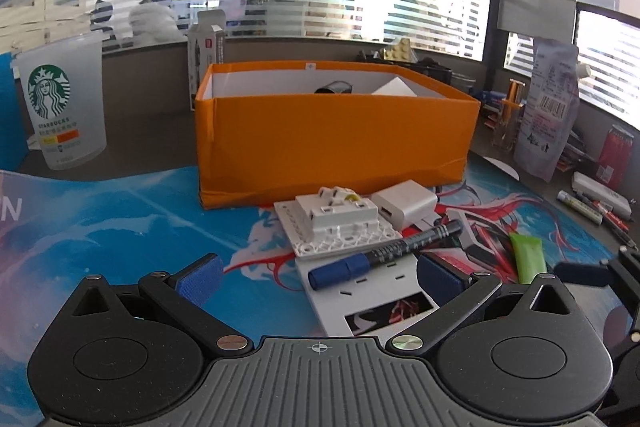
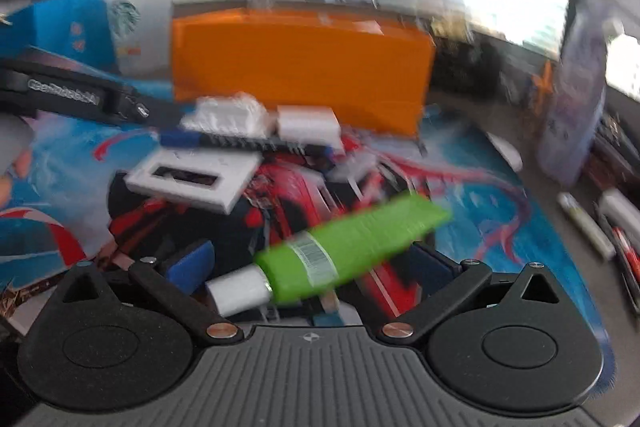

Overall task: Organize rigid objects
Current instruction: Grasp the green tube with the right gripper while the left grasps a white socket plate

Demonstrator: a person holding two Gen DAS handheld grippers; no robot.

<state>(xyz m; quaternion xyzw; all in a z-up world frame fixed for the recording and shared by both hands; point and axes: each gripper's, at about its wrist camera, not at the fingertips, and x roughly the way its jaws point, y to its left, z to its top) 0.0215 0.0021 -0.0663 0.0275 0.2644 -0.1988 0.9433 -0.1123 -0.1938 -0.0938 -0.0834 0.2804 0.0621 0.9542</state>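
Box: my open orange cardboard box (image 1: 336, 131) stands at the back of the printed mat (image 1: 120, 211).
Left gripper (image 1: 318, 269): my fingers spread wide, holding nothing, the blue-capped black marker (image 1: 384, 251) lying between them.
Right gripper (image 2: 316, 263): fingers apart around the green plastic tube with white cap (image 2: 340, 251); blur hides any contact.

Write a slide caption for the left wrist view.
Open left tongs hover over a blue-capped marker before an orange box.
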